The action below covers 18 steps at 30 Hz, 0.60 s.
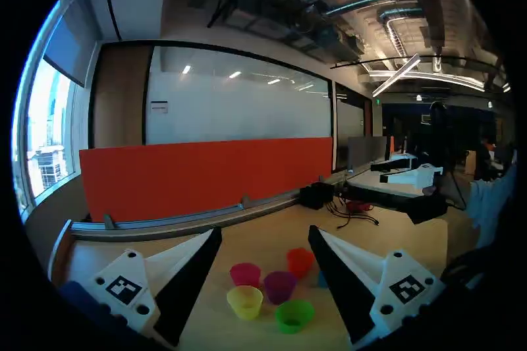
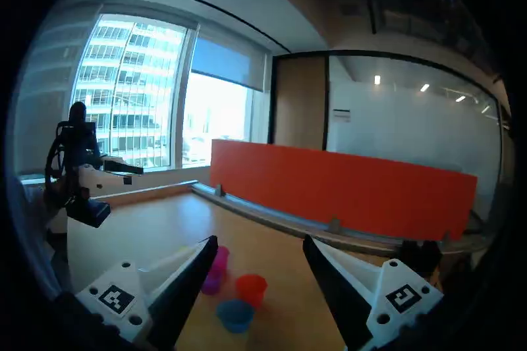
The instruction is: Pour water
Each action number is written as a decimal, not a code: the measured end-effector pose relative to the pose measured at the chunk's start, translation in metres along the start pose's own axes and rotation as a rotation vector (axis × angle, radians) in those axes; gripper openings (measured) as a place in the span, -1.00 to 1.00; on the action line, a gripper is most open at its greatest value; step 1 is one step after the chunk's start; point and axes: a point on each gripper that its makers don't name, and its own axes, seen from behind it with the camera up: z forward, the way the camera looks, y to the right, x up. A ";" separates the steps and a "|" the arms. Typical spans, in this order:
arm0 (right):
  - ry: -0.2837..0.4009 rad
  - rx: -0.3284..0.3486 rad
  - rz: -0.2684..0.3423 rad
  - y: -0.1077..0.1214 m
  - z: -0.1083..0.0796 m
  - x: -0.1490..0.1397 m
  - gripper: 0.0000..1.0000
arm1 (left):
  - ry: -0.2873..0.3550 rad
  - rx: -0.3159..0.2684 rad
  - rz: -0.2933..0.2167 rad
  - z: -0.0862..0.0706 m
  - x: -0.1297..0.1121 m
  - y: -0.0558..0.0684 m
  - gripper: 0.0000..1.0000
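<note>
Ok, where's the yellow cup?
In the left gripper view, the yellow cup stands on the table, left of the green cup and just in front of the pink cup.

No text is legible; the wall notice (image 1: pixel 159 107) is blurred

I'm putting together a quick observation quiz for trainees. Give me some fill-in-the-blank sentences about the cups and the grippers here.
1. The left gripper and the right gripper both have their jaws ____.
2. In the left gripper view, the cup just right of the yellow cup, nearest the camera, is ____.
3. In the right gripper view, the cup in front of the red cup, nearest the camera, is ____.

Missing words: open; green; blue.
</note>
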 end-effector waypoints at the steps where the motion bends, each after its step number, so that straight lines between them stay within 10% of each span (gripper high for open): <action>1: -0.004 0.004 -0.001 0.000 0.001 -0.002 1.00 | -0.008 -0.003 -0.001 0.001 -0.003 0.001 0.96; 18: -0.093 0.073 -0.004 -0.005 0.005 -0.045 1.00 | -0.096 -0.063 0.012 0.009 -0.060 0.016 0.95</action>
